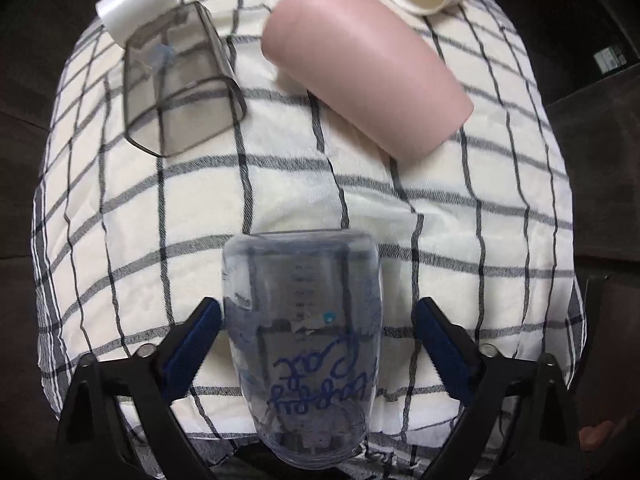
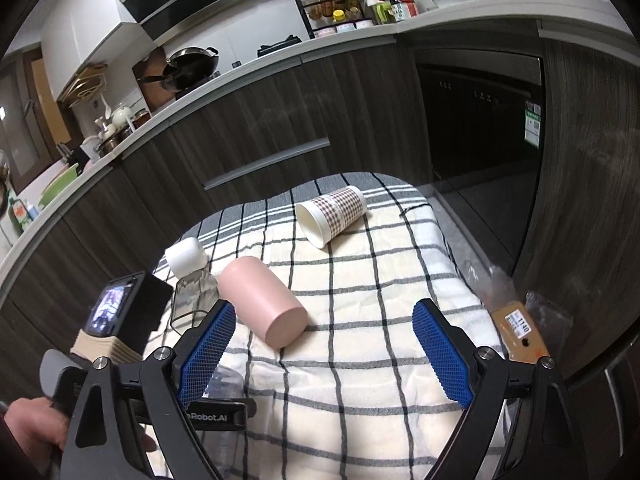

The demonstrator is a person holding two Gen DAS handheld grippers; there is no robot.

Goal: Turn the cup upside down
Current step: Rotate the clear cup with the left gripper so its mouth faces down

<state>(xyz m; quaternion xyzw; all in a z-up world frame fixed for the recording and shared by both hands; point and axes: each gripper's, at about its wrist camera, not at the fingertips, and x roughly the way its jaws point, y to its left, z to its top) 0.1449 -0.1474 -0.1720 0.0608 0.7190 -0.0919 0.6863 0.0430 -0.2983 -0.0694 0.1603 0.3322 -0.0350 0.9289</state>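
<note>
Clear cup (image 1: pixel 304 344): stood between the fingers of the left gripper (image 1: pixel 318 344) on the checked cloth (image 1: pixel 120 240); its lettering reads inverted, so it is judged already upside down
Left gripper: spread wide; nothing is grasped
Right gripper (image 2: pixel 324 348): released too, held above the cloth
Advice: the left gripper is best drawn straight back; the cup must not be brushed

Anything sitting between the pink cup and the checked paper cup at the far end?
No. Only bare plaid cloth separates the pink cup from the checked paper cup, clearest in the right wrist view.
</note>
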